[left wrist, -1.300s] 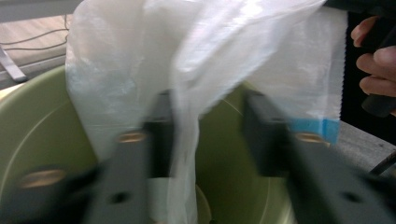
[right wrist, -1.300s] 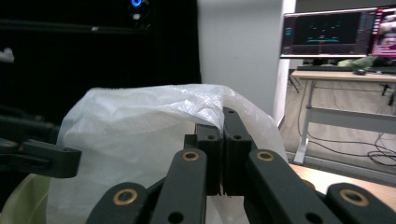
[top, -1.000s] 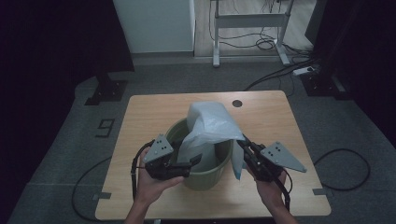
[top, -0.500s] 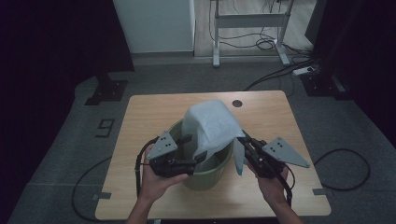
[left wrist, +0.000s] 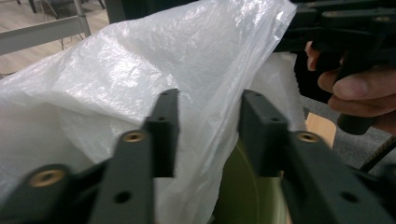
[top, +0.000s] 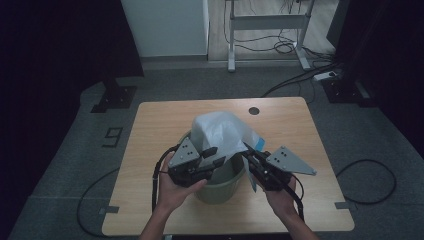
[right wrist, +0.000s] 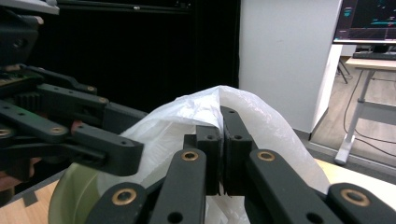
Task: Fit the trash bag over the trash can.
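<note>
A pale green bucket (top: 220, 189) stands on the wooden table (top: 160, 125), and a white plastic bag (top: 220, 131) billows up out of it. My left gripper (top: 214, 156) is at the bucket's left rim. Its jaws have just been closing, and in the left gripper view (left wrist: 208, 135) they stand apart with bag film (left wrist: 140, 60) between them, not pinched. My right gripper (top: 246, 152) is at the right rim. In the right gripper view (right wrist: 222, 140) it is shut on a fold of the bag (right wrist: 275, 126), above the bucket (right wrist: 74, 191).
A round cable hole (top: 254, 110) sits near the table's far edge. A white cabinet (top: 165, 25), a desk frame (top: 267, 22) and cables (top: 310, 75) are on the floor beyond. A monitor (right wrist: 369, 21) is at the far right.
The bag's top has slumped a little to the left. The left gripper's jaws have drawn closer together around the bag. Both hands stay about where they were.
</note>
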A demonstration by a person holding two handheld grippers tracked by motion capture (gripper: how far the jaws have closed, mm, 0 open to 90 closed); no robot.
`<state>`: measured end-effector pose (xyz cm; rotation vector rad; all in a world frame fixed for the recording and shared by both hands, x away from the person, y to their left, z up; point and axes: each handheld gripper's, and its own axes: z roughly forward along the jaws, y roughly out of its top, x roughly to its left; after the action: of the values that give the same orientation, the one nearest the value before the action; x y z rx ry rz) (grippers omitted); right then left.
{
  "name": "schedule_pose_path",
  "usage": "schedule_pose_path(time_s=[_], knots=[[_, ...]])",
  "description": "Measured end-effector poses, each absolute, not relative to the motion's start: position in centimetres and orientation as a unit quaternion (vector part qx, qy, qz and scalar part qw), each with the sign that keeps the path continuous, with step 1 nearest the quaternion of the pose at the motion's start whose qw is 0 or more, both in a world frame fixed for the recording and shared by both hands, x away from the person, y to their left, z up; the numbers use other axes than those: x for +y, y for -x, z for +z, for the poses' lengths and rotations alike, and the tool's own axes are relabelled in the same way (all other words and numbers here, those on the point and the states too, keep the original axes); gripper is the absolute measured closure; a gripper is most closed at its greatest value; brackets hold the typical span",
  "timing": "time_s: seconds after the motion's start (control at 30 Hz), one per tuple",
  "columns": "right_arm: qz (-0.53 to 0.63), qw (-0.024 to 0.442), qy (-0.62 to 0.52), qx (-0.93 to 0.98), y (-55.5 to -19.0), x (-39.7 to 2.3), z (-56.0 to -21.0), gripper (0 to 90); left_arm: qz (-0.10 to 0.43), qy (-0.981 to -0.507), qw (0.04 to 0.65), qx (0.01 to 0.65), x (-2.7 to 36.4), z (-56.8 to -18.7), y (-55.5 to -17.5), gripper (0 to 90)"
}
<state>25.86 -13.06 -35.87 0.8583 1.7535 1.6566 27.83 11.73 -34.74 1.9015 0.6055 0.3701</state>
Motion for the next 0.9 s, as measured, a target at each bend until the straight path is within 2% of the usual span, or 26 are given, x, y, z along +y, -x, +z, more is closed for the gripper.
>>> schedule_pose_path(time_s=[0.2, 0.27, 0.3, 0.4, 0.53, 0.9], knots=[[0.623, 0.277, -0.319, 0.658, -25.9, -13.0, -36.1, 84.0, 0.145, -0.785, 0.551, 0.242, 12.3, -35.0, -28.0, 85.8], [0.624, 0.275, -0.319, 0.658, -25.9, -13.0, -36.3, 77.9, 0.147, -0.78, 0.559, 0.241, 12.5, -35.0, -28.0, 89.9], [0.623, 0.276, -0.321, 0.658, -25.8, -13.0, -36.5, 70.4, 0.146, -0.777, 0.563, 0.242, 12.6, -34.9, -28.0, 90.0], [0.617, 0.284, -0.329, 0.656, -25.4, -12.9, -37.0, 56.5, 0.148, -0.763, 0.574, 0.258, 13.4, -34.9, -28.2, 90.0], [0.602, 0.297, -0.341, 0.658, -24.3, -13.3, -38.2, 43.7, 0.153, -0.743, 0.586, 0.287, 14.6, -35.0, -28.4, 90.0], [0.594, 0.289, -0.338, 0.671, -22.8, -14.6, -39.7, 38.7, 0.16, -0.714, 0.599, 0.327, 17.2, -35.3, -28.3, 90.0]])
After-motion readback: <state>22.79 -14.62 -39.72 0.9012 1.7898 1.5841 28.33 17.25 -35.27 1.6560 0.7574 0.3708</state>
